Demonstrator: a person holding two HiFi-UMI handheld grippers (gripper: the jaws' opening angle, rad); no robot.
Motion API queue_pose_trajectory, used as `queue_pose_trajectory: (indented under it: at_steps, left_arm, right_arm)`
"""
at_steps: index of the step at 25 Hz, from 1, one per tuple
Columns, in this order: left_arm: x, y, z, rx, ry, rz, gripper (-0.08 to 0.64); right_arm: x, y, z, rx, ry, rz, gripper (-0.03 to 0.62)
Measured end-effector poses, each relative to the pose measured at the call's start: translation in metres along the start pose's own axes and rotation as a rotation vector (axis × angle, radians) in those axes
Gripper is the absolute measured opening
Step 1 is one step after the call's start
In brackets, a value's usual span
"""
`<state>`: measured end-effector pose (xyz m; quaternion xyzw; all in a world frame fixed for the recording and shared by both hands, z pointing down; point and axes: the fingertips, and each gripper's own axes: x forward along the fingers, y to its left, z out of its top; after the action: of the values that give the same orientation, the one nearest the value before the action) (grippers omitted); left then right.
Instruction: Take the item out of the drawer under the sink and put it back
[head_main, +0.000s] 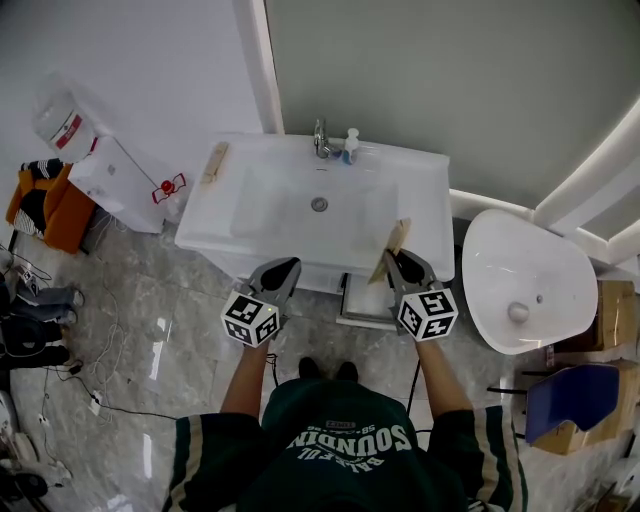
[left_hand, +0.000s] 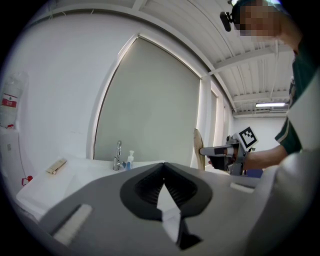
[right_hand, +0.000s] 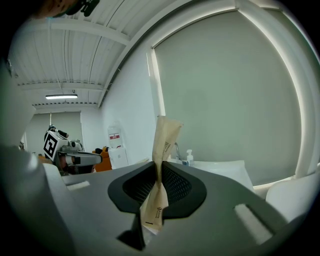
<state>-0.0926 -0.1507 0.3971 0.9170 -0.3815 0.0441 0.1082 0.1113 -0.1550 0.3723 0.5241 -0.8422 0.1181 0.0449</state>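
The right gripper (right_hand: 159, 172) has its jaws clamped on a slim tan paper packet (right_hand: 164, 145), which stands upright between the pads with its ends sticking out above and below. In the head view the packet (head_main: 392, 248) is raised over the front right edge of the white sink (head_main: 240, 215), above the drawer (head_main: 358, 306) that stands pulled out. The left gripper (left_hand: 164, 167) hangs beside it, jaws together and empty, in front of the sink.
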Motion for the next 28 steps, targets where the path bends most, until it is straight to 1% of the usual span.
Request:
queue_pose_trajectory:
  at_steps: [17,21,28]
  left_arm:
    - [0.009,-0.012,-0.009,-0.014,0.019,-0.022,0.049]
    - [0.009,-0.016,-0.019,-0.028,0.036,-0.027,0.049]
    - [0.007,-0.027,-0.049,-0.066,0.085,-0.043,0.049]
  right_arm:
    - [-0.009,-0.005,-0.005,0.0,0.014,-0.002,0.048]
    - [-0.011,-0.007,-0.019,0.002,0.042,-0.004,0.048]
    - [-0.022,-0.002,-0.062,0.023,0.12,-0.001,0.048]
